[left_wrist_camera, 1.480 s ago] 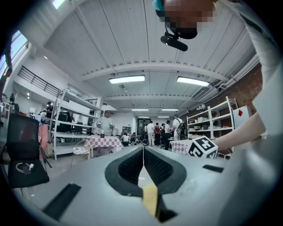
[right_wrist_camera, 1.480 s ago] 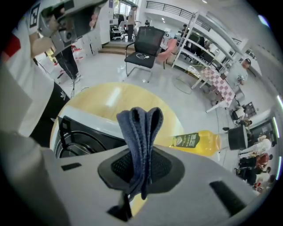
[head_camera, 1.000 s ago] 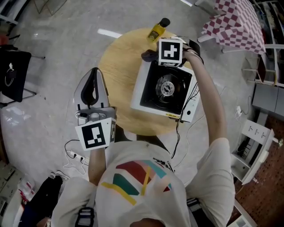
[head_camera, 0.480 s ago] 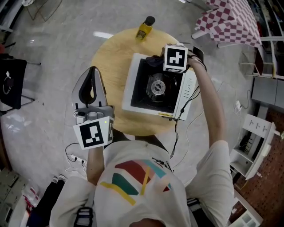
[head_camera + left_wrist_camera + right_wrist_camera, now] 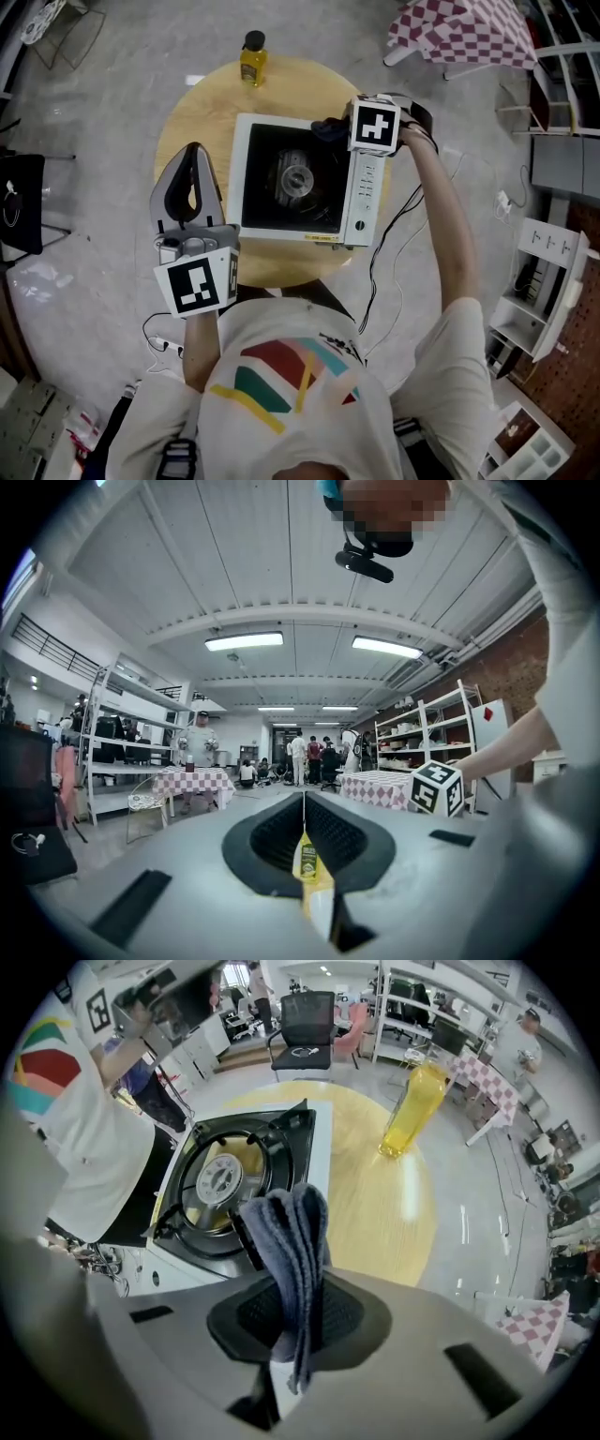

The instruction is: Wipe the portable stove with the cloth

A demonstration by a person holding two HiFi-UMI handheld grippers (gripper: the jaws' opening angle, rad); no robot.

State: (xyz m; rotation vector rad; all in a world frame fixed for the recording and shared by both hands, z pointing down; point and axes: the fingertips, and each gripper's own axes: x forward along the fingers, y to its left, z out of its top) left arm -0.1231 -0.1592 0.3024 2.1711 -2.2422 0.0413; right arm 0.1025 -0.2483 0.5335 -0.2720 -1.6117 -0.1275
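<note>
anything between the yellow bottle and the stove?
Nothing. Only a bare strip of wooden tabletop separates the bottle from the stove. It shows in the head view, and the right gripper view agrees.

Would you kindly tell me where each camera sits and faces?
Head view: on the person's head, steeply down at the stove on the table; shirt, both arms.
Left gripper view: on the left gripper, roughly level across the hall; shut fingers, right arm.
Right gripper view: on the right gripper, down at the stove; fingers clamping the cloth, shirt.
Shared: the yellow bottle, in all three.
</note>
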